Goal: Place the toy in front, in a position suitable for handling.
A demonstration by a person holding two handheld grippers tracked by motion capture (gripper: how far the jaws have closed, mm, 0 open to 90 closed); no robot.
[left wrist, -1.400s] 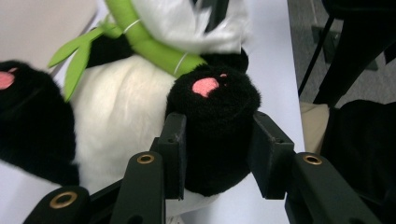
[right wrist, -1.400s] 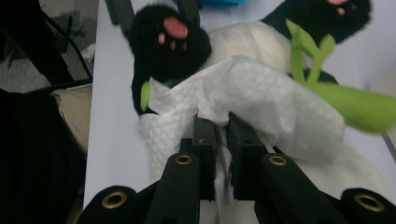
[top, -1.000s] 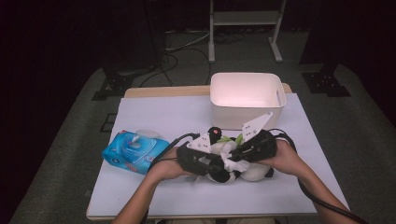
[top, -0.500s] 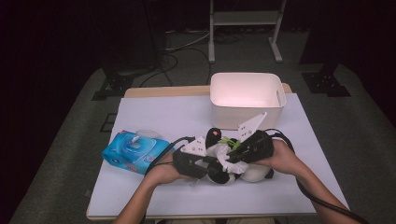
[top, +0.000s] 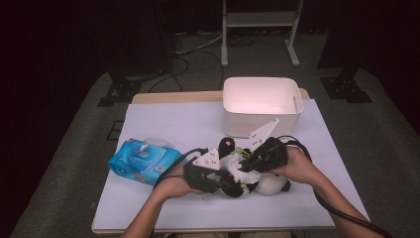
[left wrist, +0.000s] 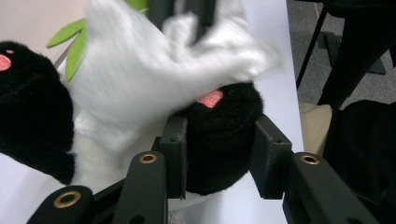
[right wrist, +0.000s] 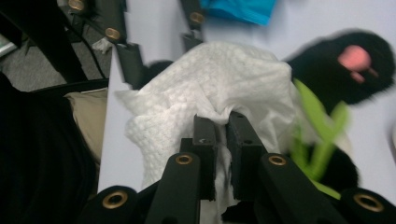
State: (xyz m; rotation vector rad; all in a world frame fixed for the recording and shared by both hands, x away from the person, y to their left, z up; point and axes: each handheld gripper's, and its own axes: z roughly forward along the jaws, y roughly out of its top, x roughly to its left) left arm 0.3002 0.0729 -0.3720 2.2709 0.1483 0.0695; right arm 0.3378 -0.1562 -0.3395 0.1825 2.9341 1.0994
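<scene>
Left gripper (left wrist: 219, 154) clamps the plush panda's black paw (left wrist: 224, 135); right gripper (right wrist: 222, 126) pinches a wet wipe (right wrist: 210, 84) — hard wiping could tear it or tug it free.

Likely a lab or studio — dark room, floor cables (top: 190, 49), metal stand (top: 260, 22), covered table (top: 163, 119)

I see the bin (top: 261, 106) standing at the far edge of the table (top: 163, 119), right of its middle. The wipes pack (top: 143, 161) lies toward the left edge, nearer the front. The plush toy (top: 270, 184) lies in front of the bin, near the front edge, with a wipe (top: 236, 164) on top of it. My left gripper (top: 218, 181) sits on the toy's left, my right gripper (top: 246, 165) on its right, above the wipe.
</scene>
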